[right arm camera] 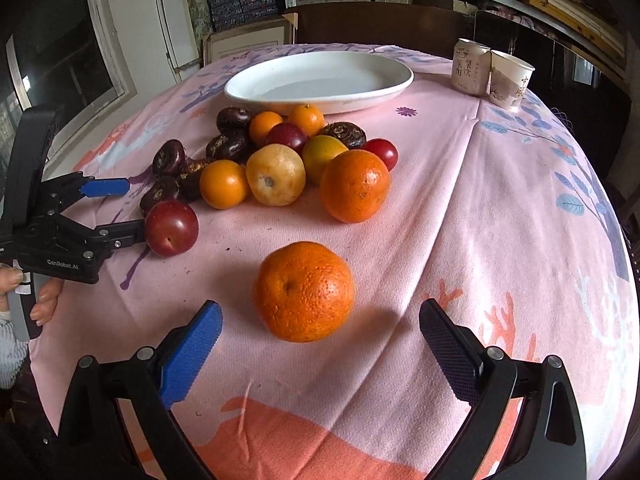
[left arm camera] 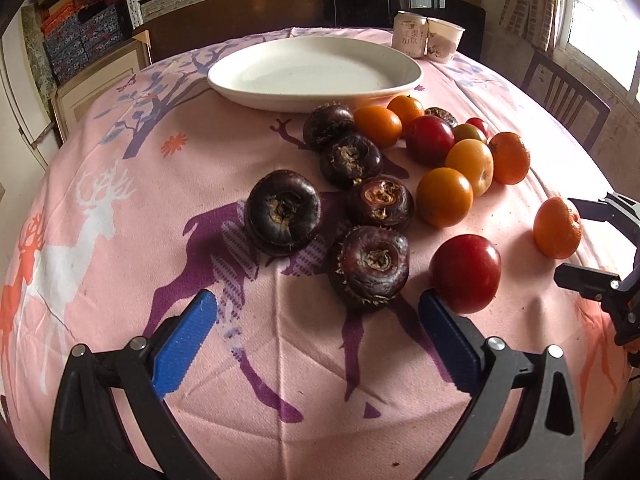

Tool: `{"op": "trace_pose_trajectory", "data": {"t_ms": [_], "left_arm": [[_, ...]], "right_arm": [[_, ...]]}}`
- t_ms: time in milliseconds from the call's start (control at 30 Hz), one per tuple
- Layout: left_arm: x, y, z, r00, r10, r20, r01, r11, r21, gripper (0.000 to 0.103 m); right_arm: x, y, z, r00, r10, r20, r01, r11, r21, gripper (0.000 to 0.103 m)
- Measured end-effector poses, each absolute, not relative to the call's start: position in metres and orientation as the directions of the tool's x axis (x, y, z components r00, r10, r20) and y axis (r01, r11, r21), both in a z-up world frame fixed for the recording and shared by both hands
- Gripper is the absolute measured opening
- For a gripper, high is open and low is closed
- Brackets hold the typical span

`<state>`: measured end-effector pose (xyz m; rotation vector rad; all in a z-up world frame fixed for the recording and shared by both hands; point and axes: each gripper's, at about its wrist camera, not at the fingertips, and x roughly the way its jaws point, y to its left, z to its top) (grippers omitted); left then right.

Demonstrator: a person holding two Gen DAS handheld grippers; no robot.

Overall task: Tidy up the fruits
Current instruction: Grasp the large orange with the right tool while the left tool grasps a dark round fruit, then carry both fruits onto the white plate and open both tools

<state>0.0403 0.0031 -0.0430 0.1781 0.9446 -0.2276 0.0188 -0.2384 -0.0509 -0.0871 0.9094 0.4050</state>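
Nearest, the right gripper (right arm camera: 320,344) hangs with fingers spread wide, the lone mandarin (right arm camera: 304,291) just ahead between them, unheld. A skewed closing could send it rolling across the cloth-covered worktop (right arm camera: 480,240). The left gripper (left arm camera: 318,332), also wide open, sits close beside a red plum (left arm camera: 465,273) and water chestnut (left arm camera: 369,267); nudging either may scatter the pile before the empty white plate (left arm camera: 316,74).

the plate (right arm camera: 320,80) sits at the far side of the table (right arm camera: 480,200), fruit pile (right arm camera: 280,152) just before it, a can (right arm camera: 471,67) and cup (right arm camera: 509,79) touching at its right, one mandarin (right arm camera: 304,291) apart, nearest.
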Motion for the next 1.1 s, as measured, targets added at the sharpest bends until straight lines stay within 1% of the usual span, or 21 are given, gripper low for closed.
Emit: {"op": "trace_pose_trajectory", "data": {"t_ms": [33, 67, 100, 133, 167, 200, 233, 333, 367, 533, 700, 800, 933, 1000, 1100], "left_arm": [[0.041, 0.002, -0.042, 0.567, -0.129, -0.814, 0.284, 0.958, 0.046, 0.097], [0.041, 0.0, -0.042, 0.567, -0.136, -0.812, 0.293, 0.955, 0.045, 0.087], [0.041, -0.002, -0.042, 0.562, -0.15, -0.814, 0.311, 0.95, 0.04, 0.078], [0.041, -0.005, -0.043, 0.553, -0.164, -0.817, 0.328, 0.944, 0.032, 0.063], [0.043, -0.007, -0.044, 0.548, -0.172, -0.819, 0.339, 0.94, 0.029, 0.06], [0.043, -0.009, -0.044, 0.549, -0.179, -0.816, 0.347, 0.938, 0.028, 0.058], [0.044, -0.01, -0.044, 0.548, -0.192, -0.815, 0.356, 0.934, 0.02, 0.052], [0.044, -0.014, -0.043, 0.546, -0.224, -0.807, 0.375, 0.927, -0.004, 0.042], [0.044, -0.015, -0.043, 0.547, -0.226, -0.806, 0.379, 0.925, -0.002, 0.042], [0.04, -0.01, -0.039, 0.557, -0.243, -0.794, 0.367, 0.93, -0.026, 0.042], [0.041, 0.004, -0.001, 0.621, -0.275, -0.734, 0.349, 0.935, -0.055, 0.042], [0.067, 0.012, 0.026, 0.665, -0.267, -0.697, 0.319, 0.946, -0.058, 0.042], [0.121, 0.012, 0.043, 0.673, -0.291, -0.68, 0.292, 0.949, -0.117, 0.042], [0.148, 0.008, 0.043, 0.661, -0.306, -0.685, 0.286, 0.947, -0.147, 0.042], [0.181, 0.0, 0.031, 0.636, -0.308, -0.707, 0.279, 0.947, -0.162, 0.042]], "right_arm": [[0.02, -0.237, -0.051, 0.543, 0.309, -0.781, -0.38, 0.92, 0.1, 0.09], [0.022, -0.235, -0.052, 0.534, 0.317, -0.784, -0.385, 0.917, 0.108, 0.083], [0.024, -0.233, -0.054, 0.523, 0.324, -0.788, -0.389, 0.914, 0.117, 0.082], [0.025, -0.232, -0.053, 0.526, 0.323, -0.787, -0.389, 0.914, 0.116, 0.078], [0.025, -0.232, -0.053, 0.525, 0.331, -0.784, -0.392, 0.912, 0.122, 0.071], [0.026, -0.232, -0.053, 0.525, 0.33, -0.785, -0.391, 0.912, 0.121, 0.07], [0.026, -0.232, -0.053, 0.527, 0.328, -0.784, -0.389, 0.913, 0.121, 0.066], [0.025, -0.235, -0.052, 0.531, 0.339, -0.777, -0.382, 0.914, 0.138, 0.05], [0.025, -0.236, -0.052, 0.526, 0.357, -0.772, -0.389, 0.908, 0.155, 0.047], [0.025, -0.239, -0.051, 0.525, 0.38, -0.761, -0.386, 0.904, 0.186, 0.046], [0.029, -0.251, -0.035, 0.554, 0.427, -0.715, -0.37, 0.895, 0.249, 0.046], [0.049, -0.249, -0.01, 0.59, 0.447, -0.672, -0.368, 0.89, 0.269, 0.046], [0.096, -0.234, 0.018, 0.63, 0.457, -0.628, -0.365, 0.888, 0.279, 0.046], [0.125, -0.224, 0.021, 0.634, 0.453, -0.627, -0.353, 0.89, 0.287, 0.046], [0.171, -0.211, 0.015, 0.62, 0.437, -0.651, -0.324, 0.899, 0.295, 0.046]]}}
